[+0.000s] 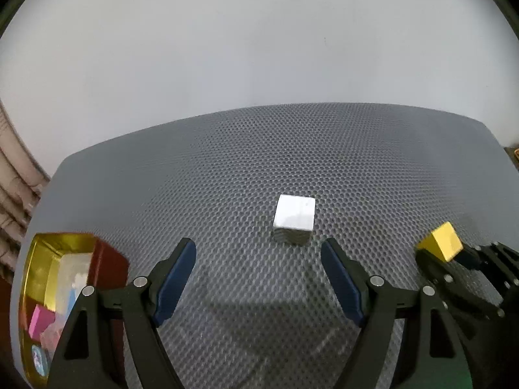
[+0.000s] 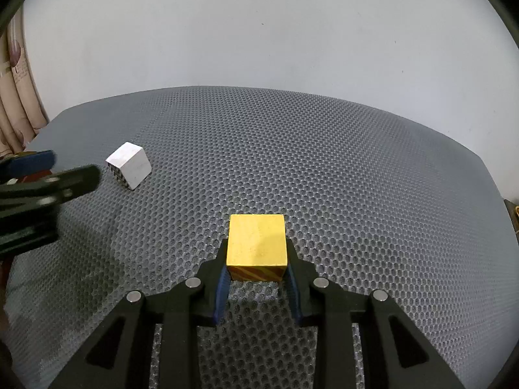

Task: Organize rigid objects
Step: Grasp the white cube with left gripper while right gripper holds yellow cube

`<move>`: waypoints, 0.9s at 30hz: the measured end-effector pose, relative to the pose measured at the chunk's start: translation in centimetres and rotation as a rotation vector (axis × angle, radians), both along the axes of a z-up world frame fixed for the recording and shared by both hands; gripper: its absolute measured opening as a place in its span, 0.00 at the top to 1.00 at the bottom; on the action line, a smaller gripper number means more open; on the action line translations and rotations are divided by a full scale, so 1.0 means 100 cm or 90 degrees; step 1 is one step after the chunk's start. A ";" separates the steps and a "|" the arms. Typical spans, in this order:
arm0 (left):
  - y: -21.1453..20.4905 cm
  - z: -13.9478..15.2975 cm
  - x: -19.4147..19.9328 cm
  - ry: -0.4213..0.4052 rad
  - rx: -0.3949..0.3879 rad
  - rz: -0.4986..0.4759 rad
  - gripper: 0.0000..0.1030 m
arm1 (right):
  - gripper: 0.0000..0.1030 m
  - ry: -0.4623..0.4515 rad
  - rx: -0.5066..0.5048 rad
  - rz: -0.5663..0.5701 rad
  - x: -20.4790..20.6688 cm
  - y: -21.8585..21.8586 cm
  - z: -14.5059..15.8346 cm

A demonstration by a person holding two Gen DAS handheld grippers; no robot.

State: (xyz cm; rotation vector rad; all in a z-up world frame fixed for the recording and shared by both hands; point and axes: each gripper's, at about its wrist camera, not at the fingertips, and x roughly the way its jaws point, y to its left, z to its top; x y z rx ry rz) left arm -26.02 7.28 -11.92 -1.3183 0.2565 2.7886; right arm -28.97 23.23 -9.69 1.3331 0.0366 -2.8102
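Right gripper point(image 2: 256, 278): jaws clamped on the yellow cube point(image 2: 257, 241), both blue pads pressing its side faces; whether the cube touches the grey honeycomb mat point(image 2: 356, 178) cannot be told. Left gripper point(image 1: 259, 259): jaws spread wide, nothing between them. The white cube point(image 1: 294, 217) rests on the mat just beyond the left fingertips, slightly right of centre. A gold-rimmed red box point(image 1: 107, 259) of small items sits at the mat's left edge.

white cube point(image 1: 294, 216): 1 | yellow cube point(image 2: 257, 240): 1 | red-and-gold box point(image 1: 48, 259): 1
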 end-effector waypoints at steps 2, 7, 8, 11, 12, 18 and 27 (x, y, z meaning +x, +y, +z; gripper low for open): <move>0.003 -0.002 -0.004 0.000 0.003 -0.015 0.26 | 0.71 0.000 -0.002 0.000 -0.001 0.000 -0.001; 0.005 -0.013 -0.017 -0.039 0.042 -0.031 0.32 | 0.71 0.000 -0.004 0.000 -0.006 -0.001 -0.002; 0.003 -0.015 -0.019 -0.044 0.051 -0.029 0.33 | 0.71 0.000 -0.004 0.000 -0.007 -0.002 -0.002; 0.000 -0.021 -0.025 -0.061 0.074 -0.024 0.43 | 0.71 0.000 -0.004 0.000 -0.006 -0.002 -0.002; 0.000 -0.022 -0.026 -0.064 0.076 -0.021 0.45 | 0.71 0.000 -0.004 0.000 -0.005 -0.001 -0.002; -0.017 -0.031 -0.030 -0.094 0.099 -0.012 0.73 | 0.71 0.000 -0.004 0.000 -0.005 -0.001 -0.002; -0.036 -0.025 -0.024 -0.090 0.101 0.013 0.73 | 0.71 0.000 -0.005 0.000 -0.003 -0.002 -0.001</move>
